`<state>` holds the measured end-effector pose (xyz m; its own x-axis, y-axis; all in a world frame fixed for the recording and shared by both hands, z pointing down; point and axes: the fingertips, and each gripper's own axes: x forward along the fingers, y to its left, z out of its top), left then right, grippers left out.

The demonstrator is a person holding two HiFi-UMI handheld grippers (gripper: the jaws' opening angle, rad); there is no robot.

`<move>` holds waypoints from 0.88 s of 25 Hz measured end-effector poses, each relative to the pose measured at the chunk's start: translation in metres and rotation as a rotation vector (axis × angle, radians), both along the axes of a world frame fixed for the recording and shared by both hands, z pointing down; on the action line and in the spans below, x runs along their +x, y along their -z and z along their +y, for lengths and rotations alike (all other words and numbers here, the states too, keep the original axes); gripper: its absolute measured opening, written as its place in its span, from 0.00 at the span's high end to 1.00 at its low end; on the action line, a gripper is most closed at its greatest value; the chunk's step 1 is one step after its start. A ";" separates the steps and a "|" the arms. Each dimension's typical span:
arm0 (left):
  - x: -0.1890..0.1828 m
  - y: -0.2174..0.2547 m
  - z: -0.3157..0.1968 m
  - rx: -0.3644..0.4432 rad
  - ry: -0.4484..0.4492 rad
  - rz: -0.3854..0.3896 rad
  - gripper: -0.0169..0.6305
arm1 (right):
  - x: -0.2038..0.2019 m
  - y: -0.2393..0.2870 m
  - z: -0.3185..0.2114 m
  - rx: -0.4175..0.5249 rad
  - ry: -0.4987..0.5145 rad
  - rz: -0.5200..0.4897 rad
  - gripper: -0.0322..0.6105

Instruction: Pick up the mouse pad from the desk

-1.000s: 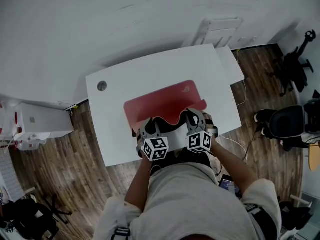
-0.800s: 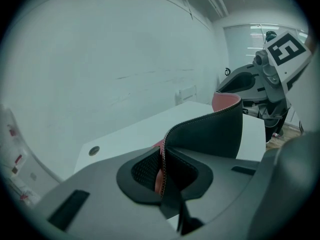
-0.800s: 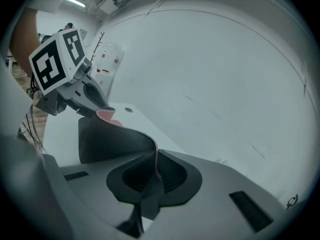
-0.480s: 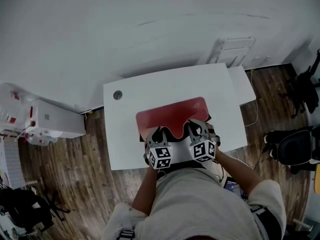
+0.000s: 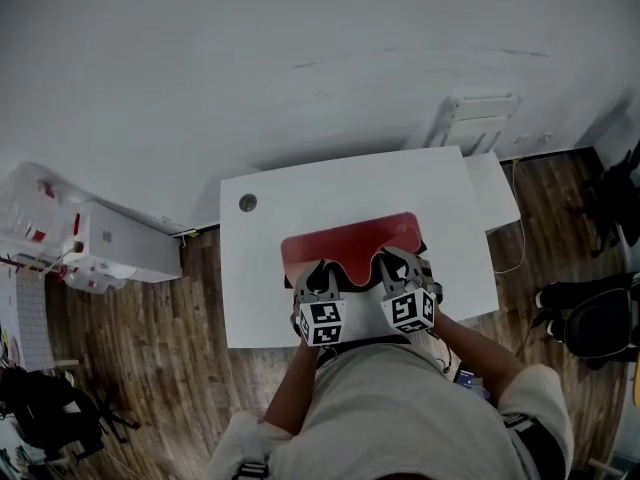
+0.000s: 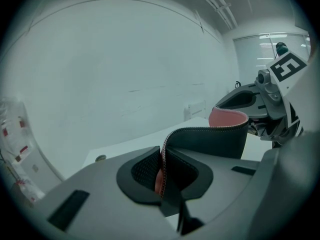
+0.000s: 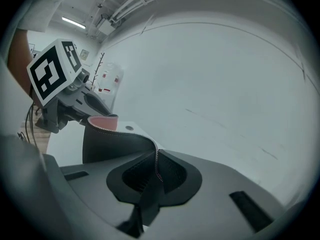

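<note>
Left hand-held gripper and right hand-held gripper are both clamped shut on the mouse pad's near edge. That edge is higher than a second ago and sags between them above the desk. Pickup looks nearly done.

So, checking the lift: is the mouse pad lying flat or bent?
Bent: the mouse pad dips in a curve along its near edge, black underside showing.
</note>
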<state>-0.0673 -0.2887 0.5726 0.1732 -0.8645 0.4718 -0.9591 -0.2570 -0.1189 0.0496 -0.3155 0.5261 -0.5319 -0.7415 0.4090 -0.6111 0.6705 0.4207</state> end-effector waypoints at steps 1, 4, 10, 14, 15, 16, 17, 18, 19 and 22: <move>0.000 0.003 -0.002 0.006 0.002 0.007 0.92 | 0.000 0.003 -0.002 0.001 -0.001 -0.006 0.87; -0.002 0.012 -0.008 0.025 0.007 0.030 0.92 | -0.004 0.011 -0.006 0.008 0.001 -0.022 0.87; -0.002 0.029 -0.020 0.066 0.024 0.057 0.92 | -0.009 0.030 -0.013 0.020 0.004 -0.066 0.87; -0.002 0.046 -0.031 0.096 0.026 0.074 0.92 | -0.011 0.039 -0.019 0.020 -0.002 -0.094 0.87; -0.001 0.052 -0.033 0.102 0.024 0.075 0.92 | -0.011 0.041 -0.021 0.022 -0.002 -0.100 0.87; 0.000 0.056 -0.035 0.109 0.025 0.078 0.92 | -0.012 0.044 -0.021 0.025 -0.002 -0.105 0.87; 0.002 0.059 -0.036 0.116 0.025 0.080 0.92 | -0.012 0.046 -0.022 0.027 -0.001 -0.110 0.87; 0.003 0.062 -0.037 0.123 0.026 0.083 0.92 | -0.012 0.049 -0.023 0.029 -0.001 -0.116 0.87; 0.003 0.065 -0.038 0.130 0.027 0.086 0.92 | -0.012 0.052 -0.024 0.030 -0.001 -0.122 0.87; 0.003 0.074 -0.042 0.151 0.033 0.097 0.92 | -0.013 0.060 -0.028 0.034 -0.004 -0.144 0.87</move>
